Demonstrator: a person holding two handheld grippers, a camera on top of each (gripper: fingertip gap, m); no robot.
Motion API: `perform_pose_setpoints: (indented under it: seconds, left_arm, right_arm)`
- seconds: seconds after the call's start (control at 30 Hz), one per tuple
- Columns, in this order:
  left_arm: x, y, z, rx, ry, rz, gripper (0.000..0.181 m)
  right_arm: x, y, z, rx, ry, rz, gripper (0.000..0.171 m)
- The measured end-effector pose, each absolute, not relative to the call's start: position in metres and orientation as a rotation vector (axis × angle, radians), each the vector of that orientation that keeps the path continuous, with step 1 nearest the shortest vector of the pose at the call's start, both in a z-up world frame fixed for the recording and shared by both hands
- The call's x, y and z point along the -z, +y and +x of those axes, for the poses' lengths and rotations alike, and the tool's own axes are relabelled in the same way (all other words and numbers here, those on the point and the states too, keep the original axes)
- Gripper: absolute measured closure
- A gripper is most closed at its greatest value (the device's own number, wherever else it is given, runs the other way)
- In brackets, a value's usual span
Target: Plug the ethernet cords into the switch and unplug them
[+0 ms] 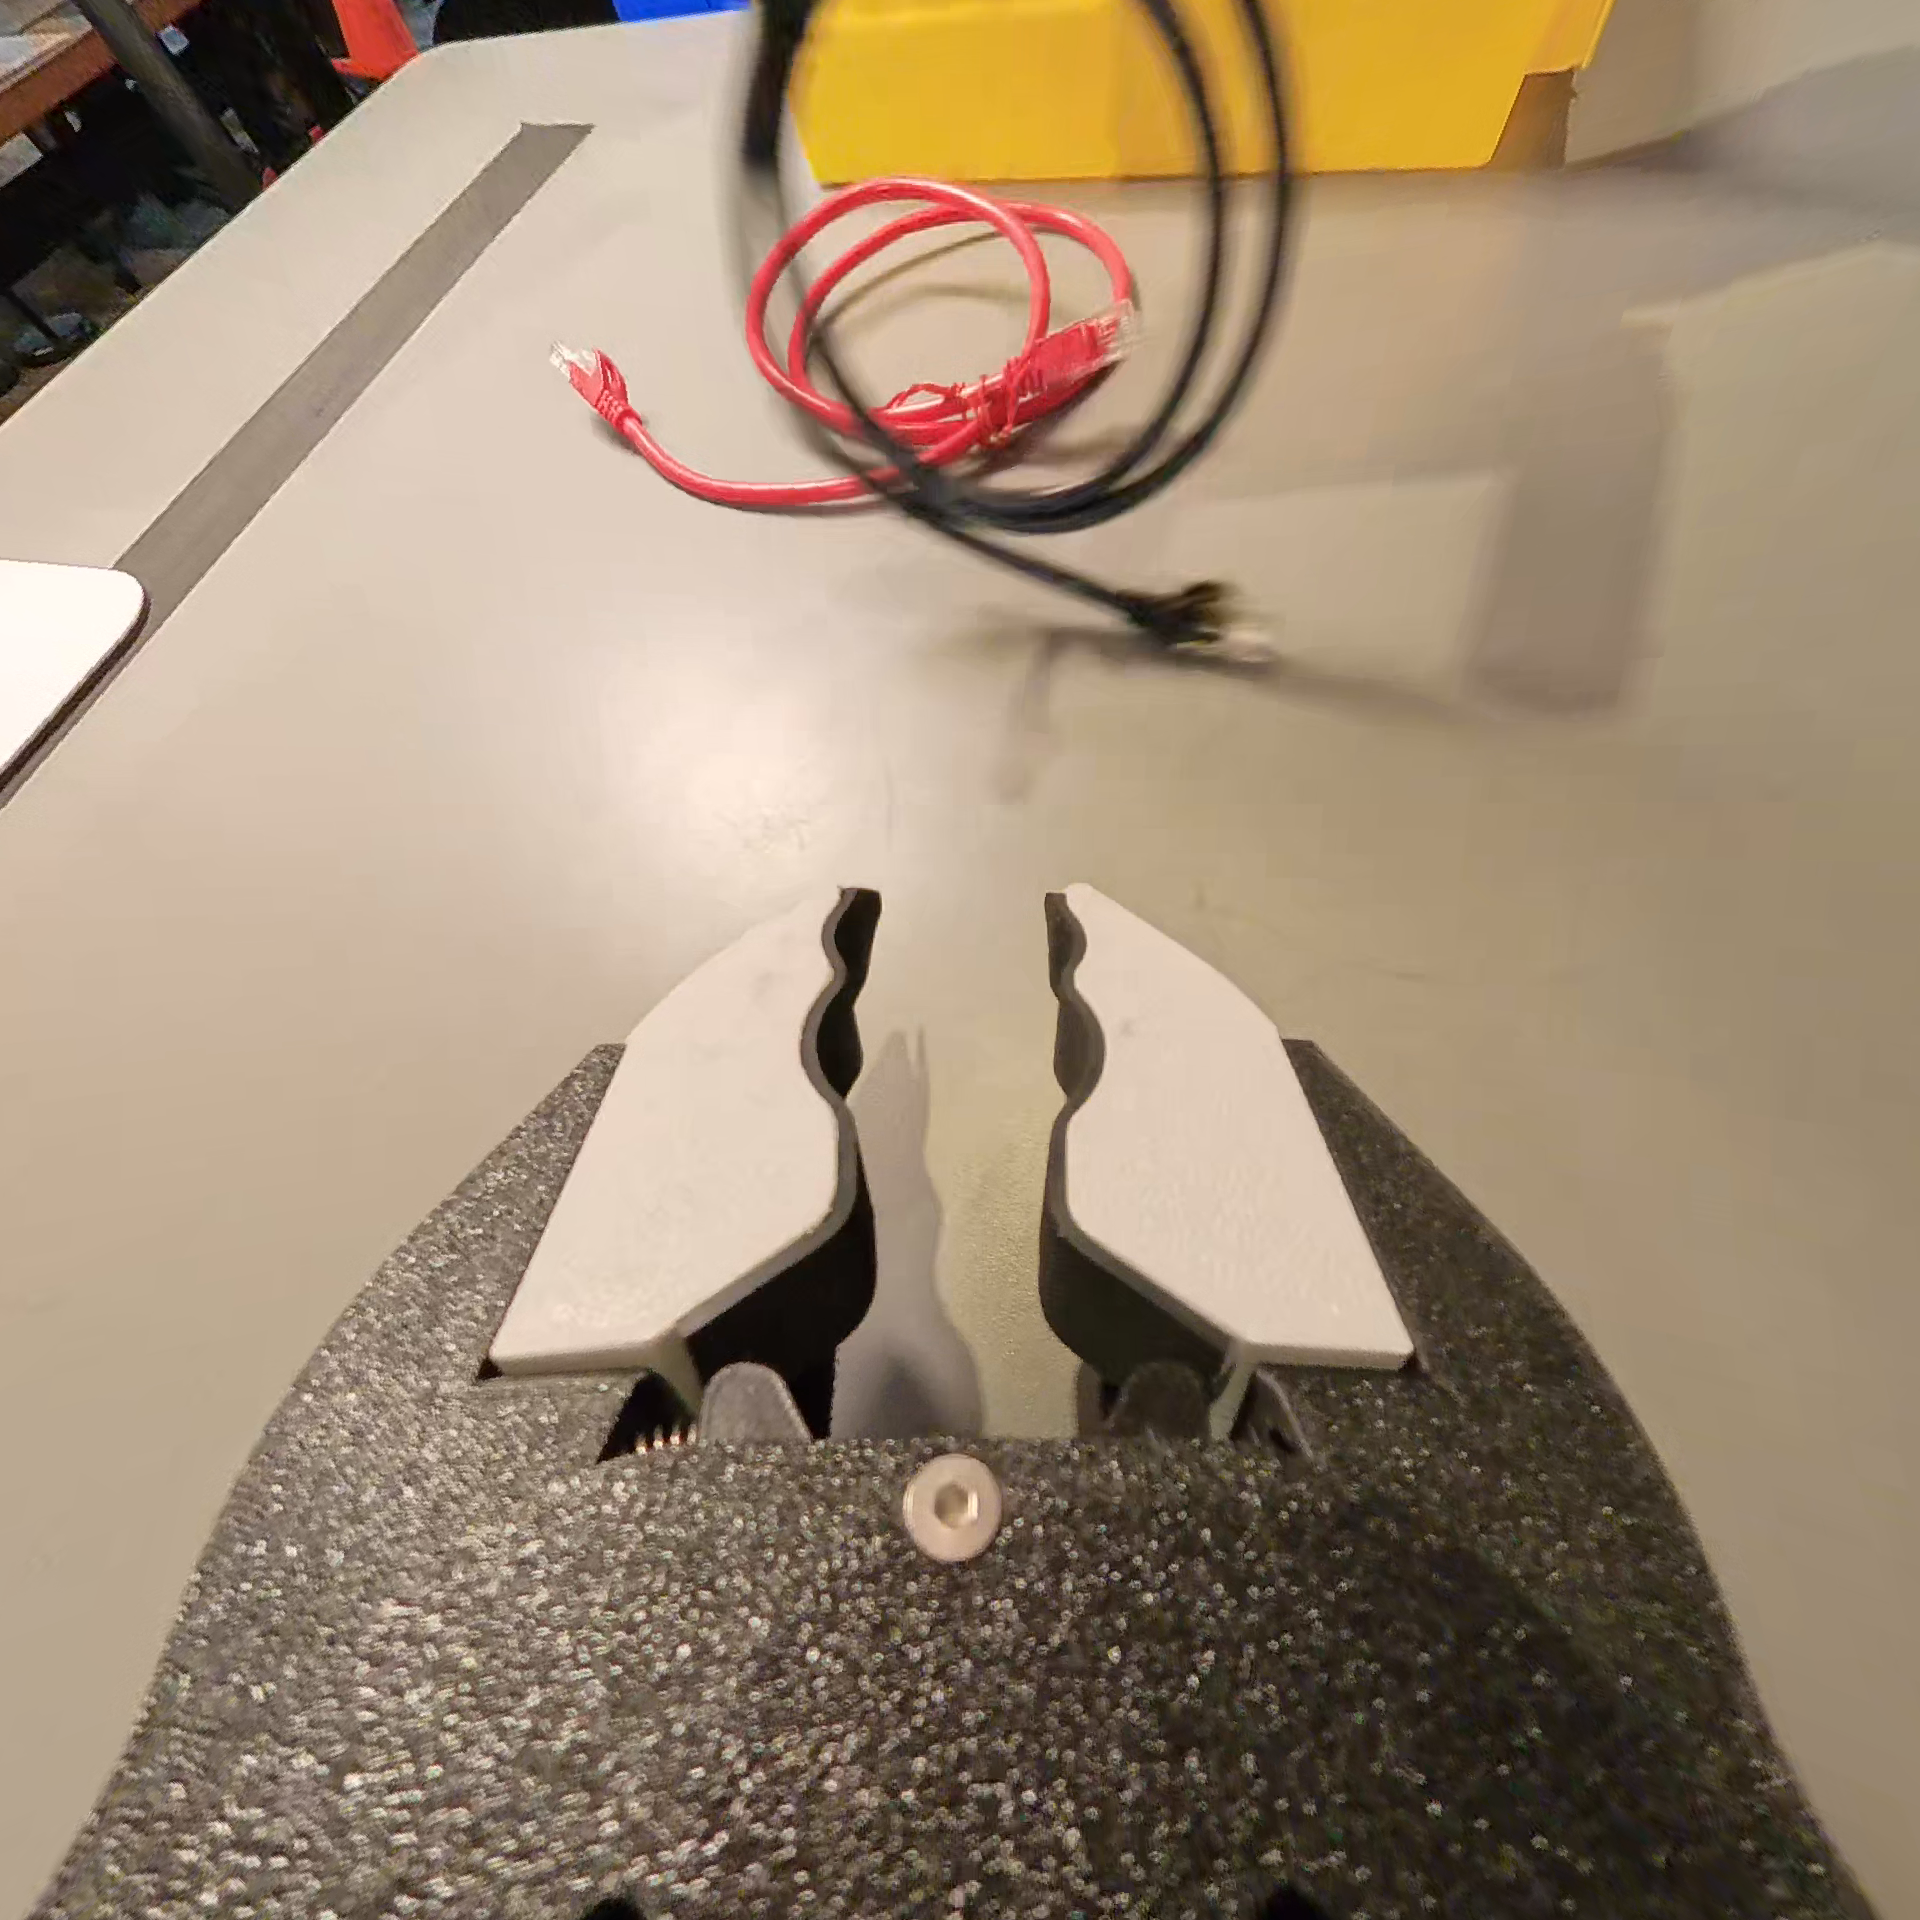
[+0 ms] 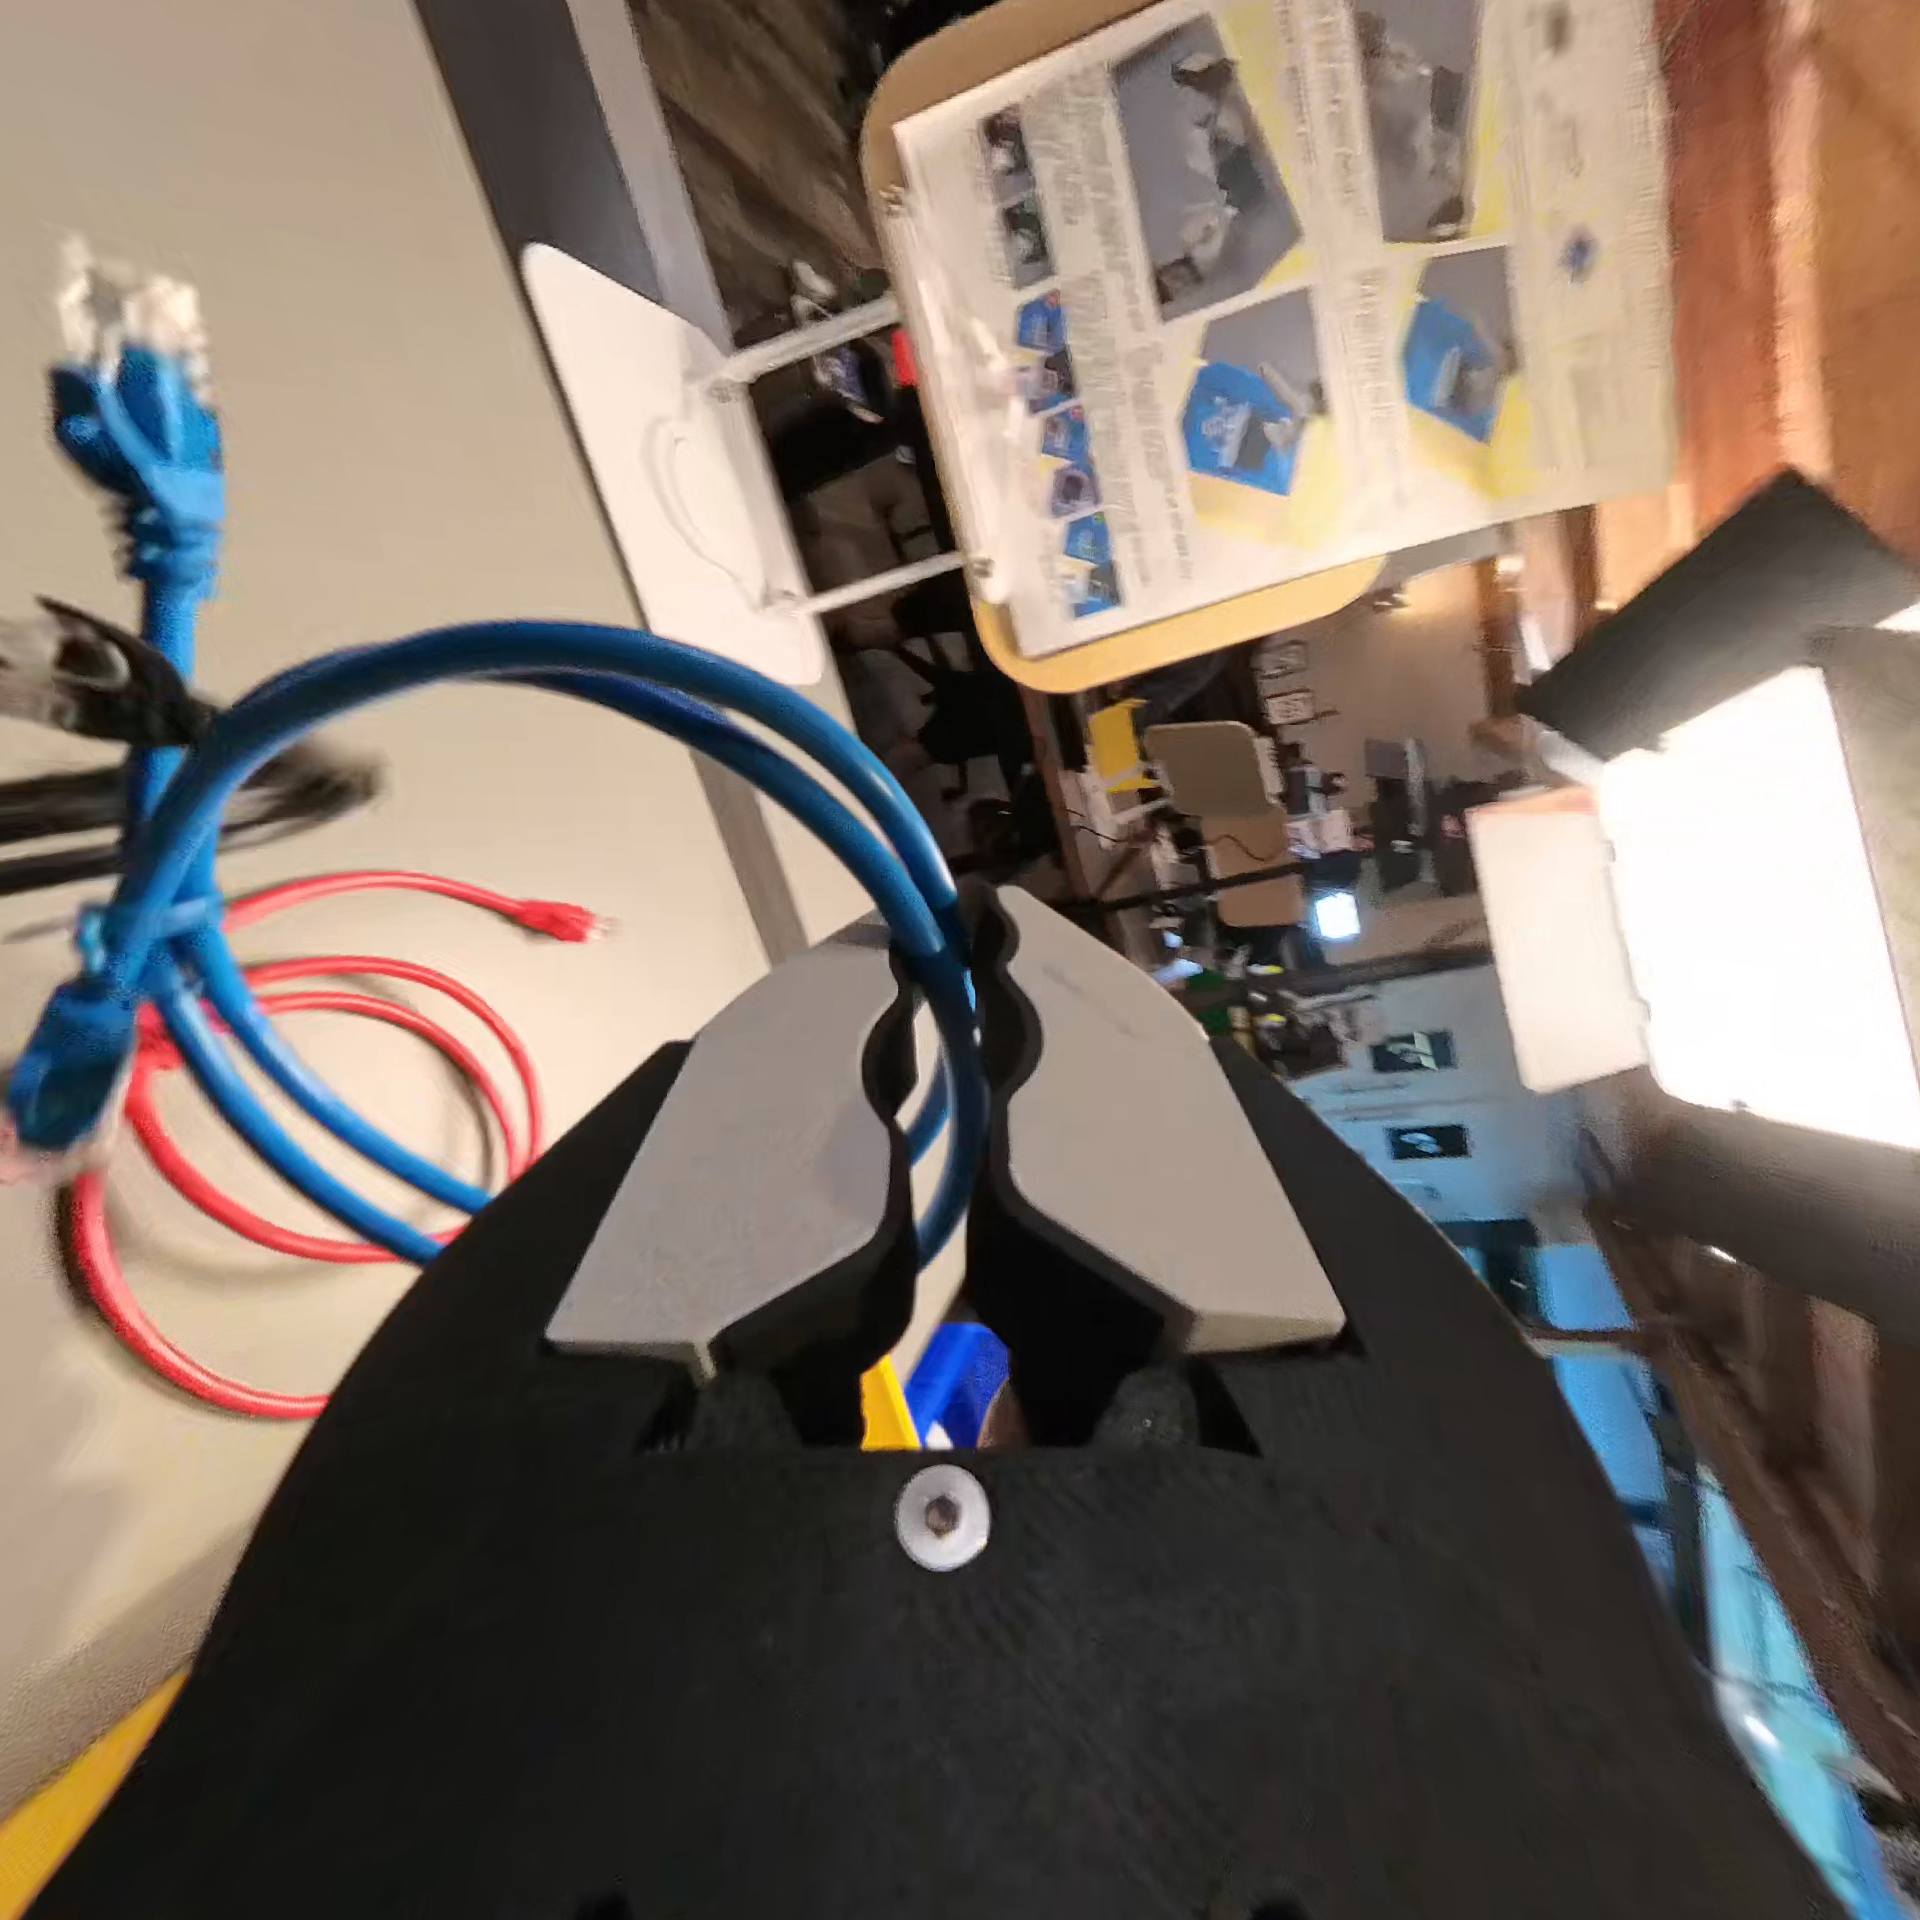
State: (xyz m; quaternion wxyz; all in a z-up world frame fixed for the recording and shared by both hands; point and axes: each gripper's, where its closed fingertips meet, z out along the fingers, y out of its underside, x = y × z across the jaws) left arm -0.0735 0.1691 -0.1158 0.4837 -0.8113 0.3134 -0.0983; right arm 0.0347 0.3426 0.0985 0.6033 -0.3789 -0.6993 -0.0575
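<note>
The worktop (image 1: 436,790) is smooth, matt grey. The left gripper (image 1: 961,914) has matt grey fingers on a grainy black body. The red cord (image 1: 810,488) looks like glossy plastic; the yellow bin (image 1: 1039,94) seems plastic, though blurred.

Grey wavy fingers (image 1: 727,1143), black mounts

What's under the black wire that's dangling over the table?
Under the black cord lies the coiled red cord on the grey table. The black loops cross over it and cover small bits of the red coil.
</note>
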Motion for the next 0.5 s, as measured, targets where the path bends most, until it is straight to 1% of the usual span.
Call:
perform_pose_setpoints:
  seconds: [0.03, 0.1, 0.2, 0.27, 0.33, 0.37, 0.43, 0.5]
  left_arm:
    - [0.116, 0.169, -0.074, 0.238, 0.763, -1.978, 0.147]
    - [0.117, 0.17, -0.074, 0.237, 0.761, -1.982, 0.147]
    - [0.117, 0.17, -0.074, 0.233, 0.76, -1.987, 0.148]
    - [0.117, 0.17, -0.074, 0.232, 0.761, -1.986, 0.148]
    - [0.117, 0.17, -0.074, 0.231, 0.757, -1.984, 0.148]
    - [0.117, 0.17, -0.075, 0.231, 0.755, -1.983, 0.148]
    - [0.116, 0.17, -0.075, 0.234, 0.75, -1.98, 0.148]
    - [0.115, 0.17, -0.075, 0.24, 0.747, -1.976, 0.148]
  right_arm:
    - [-0.106, 0.344, 0.042, 0.164, -1.588, -0.869, 0.162]
    - [-0.111, 0.343, 0.053, 0.171, -1.586, -0.888, 0.161]
    - [-0.071, 0.338, 0.054, 0.221, -1.766, -0.919, 0.163]
    - [-0.076, 0.34, 0.052, 0.314, -1.726, -0.848, 0.165]
    - [-0.085, 0.335, 0.047, 0.21, -1.691, -0.898, 0.164]
    - [-0.076, 0.331, 0.043, 0.154, -1.726, -0.932, 0.165]
    - [-0.041, 0.323, 0.036, 0.144, -1.865, -0.949, 0.164]
    - [-0.035, 0.32, 0.031, 0.175, -1.872, -0.922, 0.165]
